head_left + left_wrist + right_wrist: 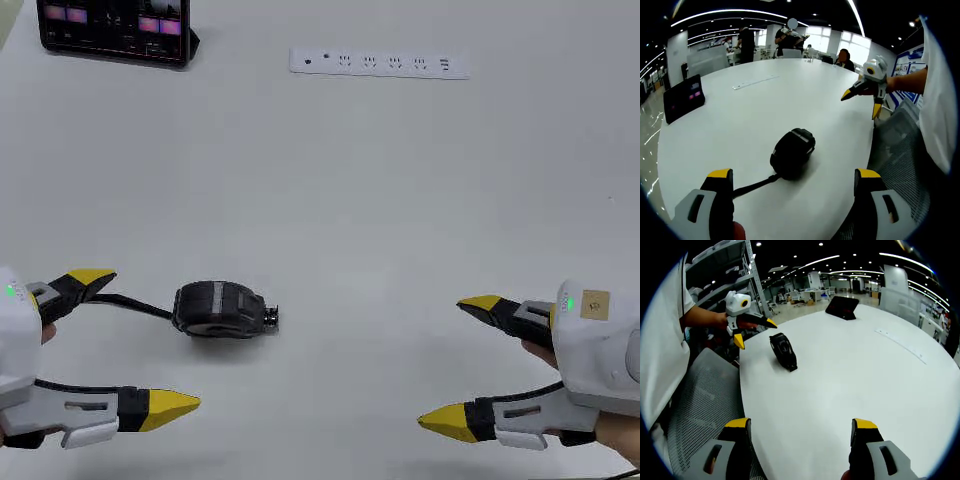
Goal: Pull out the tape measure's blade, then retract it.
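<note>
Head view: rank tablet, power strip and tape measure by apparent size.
1. Tablet, though cut off by the frame's top.
2. Power strip and tape measure: too alike to rank; the strip is longer, thinner and farther.

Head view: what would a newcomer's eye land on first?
The compact black tape measure lies alone on the white table, its strap trailing toward the open, yellow-tipped left gripper. The matching right gripper is open at the opposite side; a white power strip and dark tablet sit at the far edge.

The tablet (113, 30) is cut off at top.
</note>
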`<move>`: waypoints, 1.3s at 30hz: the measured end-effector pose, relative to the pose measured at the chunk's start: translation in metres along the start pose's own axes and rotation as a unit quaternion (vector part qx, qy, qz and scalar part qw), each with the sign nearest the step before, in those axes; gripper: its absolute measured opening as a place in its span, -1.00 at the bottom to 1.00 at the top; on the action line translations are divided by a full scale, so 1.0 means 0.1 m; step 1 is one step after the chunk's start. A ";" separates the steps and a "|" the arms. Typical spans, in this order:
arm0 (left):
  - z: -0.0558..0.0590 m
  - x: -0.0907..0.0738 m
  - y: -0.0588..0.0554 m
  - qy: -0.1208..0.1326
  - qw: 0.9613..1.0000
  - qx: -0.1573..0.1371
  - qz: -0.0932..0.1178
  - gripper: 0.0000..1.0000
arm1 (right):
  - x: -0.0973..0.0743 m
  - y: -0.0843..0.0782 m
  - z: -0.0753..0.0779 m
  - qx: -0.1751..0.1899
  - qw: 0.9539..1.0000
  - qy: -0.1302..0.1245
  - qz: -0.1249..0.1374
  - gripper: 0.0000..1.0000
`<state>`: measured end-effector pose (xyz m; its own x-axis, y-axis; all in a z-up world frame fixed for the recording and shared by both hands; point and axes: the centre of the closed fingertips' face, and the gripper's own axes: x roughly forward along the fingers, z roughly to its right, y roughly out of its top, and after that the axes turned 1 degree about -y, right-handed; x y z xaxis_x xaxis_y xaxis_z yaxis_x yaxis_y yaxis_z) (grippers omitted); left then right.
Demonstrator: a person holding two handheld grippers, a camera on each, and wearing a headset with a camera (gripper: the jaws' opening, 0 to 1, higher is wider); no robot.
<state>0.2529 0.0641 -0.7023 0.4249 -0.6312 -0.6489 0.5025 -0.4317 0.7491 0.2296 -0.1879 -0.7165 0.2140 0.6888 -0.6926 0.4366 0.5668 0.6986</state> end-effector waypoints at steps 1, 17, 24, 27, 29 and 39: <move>0.00 0.00 0.00 -0.001 1.000 0.000 0.001 0.98 | 0.00 0.00 0.00 0.001 1.000 0.000 0.000 0.60; 0.01 0.10 0.06 -0.022 0.999 0.034 -0.017 0.89 | 0.13 0.16 0.05 -0.032 0.999 0.013 -0.005 0.56; -0.01 0.15 0.05 -0.033 0.997 0.054 -0.035 0.77 | 0.20 0.22 0.07 -0.052 0.998 0.021 -0.010 0.55; -0.03 0.17 0.05 -0.033 0.997 0.059 -0.040 0.74 | 0.22 0.24 0.08 -0.060 0.998 0.024 -0.013 0.55; -0.05 0.18 0.05 -0.033 0.996 0.066 -0.045 0.71 | 0.25 0.25 0.08 -0.065 0.997 0.027 -0.016 0.54; -0.10 0.27 0.06 -0.045 0.993 0.086 -0.067 0.45 | 0.38 0.34 0.09 -0.083 0.995 0.044 -0.021 0.51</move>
<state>0.2745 0.0511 -0.7167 0.2900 -0.6117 -0.7360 0.4107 -0.6151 0.6730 0.2607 -0.1472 -0.7206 0.1180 0.6954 -0.7089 0.2908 0.6583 0.6943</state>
